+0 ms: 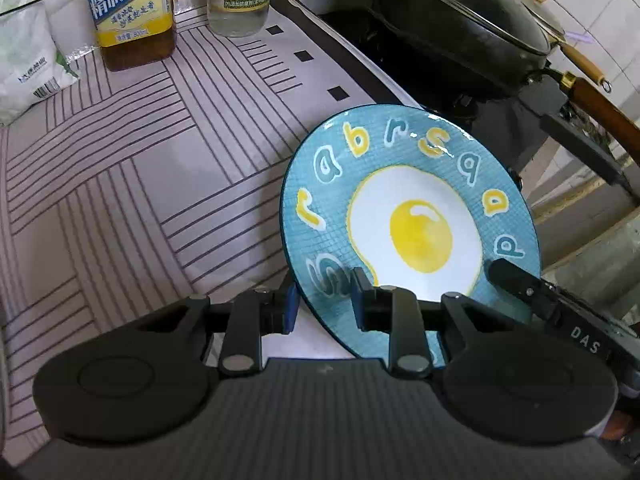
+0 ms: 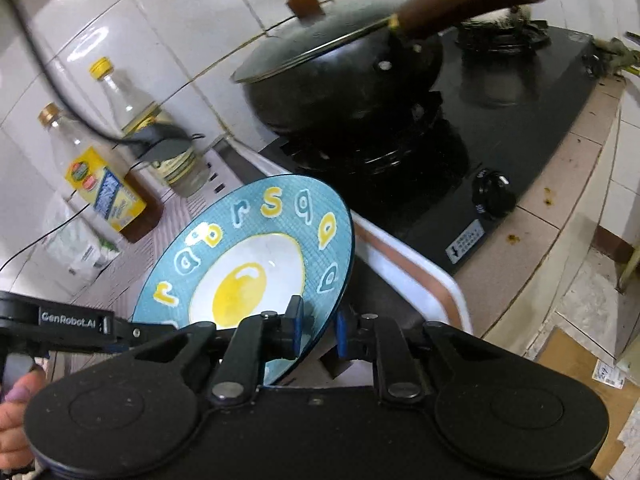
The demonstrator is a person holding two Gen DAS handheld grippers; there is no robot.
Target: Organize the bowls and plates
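Above the table (image 1: 120, 184) with its striped covering, beside a black lidded wok (image 2: 340, 80), a round blue ceramic plate (image 1: 408, 216) with a fried-egg motif is held tilted; left hand-held gripper (image 1: 324, 300) and right hand-held gripper (image 2: 318, 330) each clamp narrowly on its rim

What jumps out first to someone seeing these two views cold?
The blue plate with a fried-egg design, held tilted above the striped counter mat, with the left gripper and right gripper each clamped on its near rim. Behind it, a lidded black wok sits on the stove.
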